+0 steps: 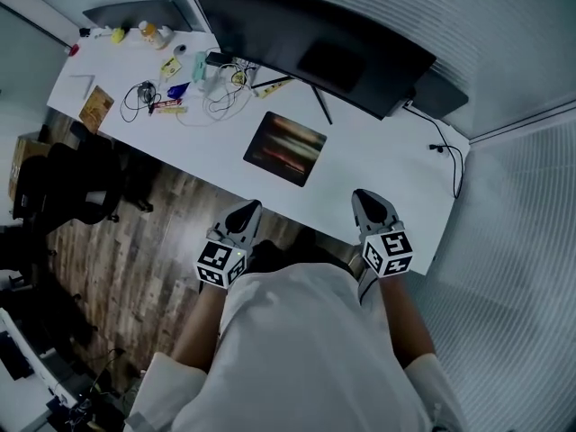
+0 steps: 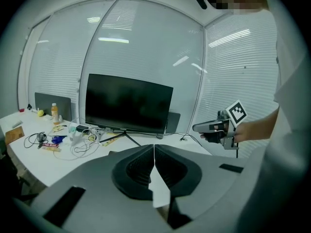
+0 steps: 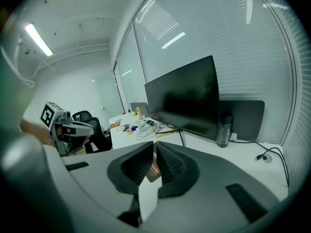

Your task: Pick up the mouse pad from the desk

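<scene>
Mouse pad laid flat on the white desk, apart from both grippers.
The left gripper is held at the desk's near edge, jaws together on nothing. The pad, a dark rectangle printed with blurred red and orange streaks, is placed before the monitor. The right gripper is likewise closed and empty. Any print on it is too small to be read.
</scene>
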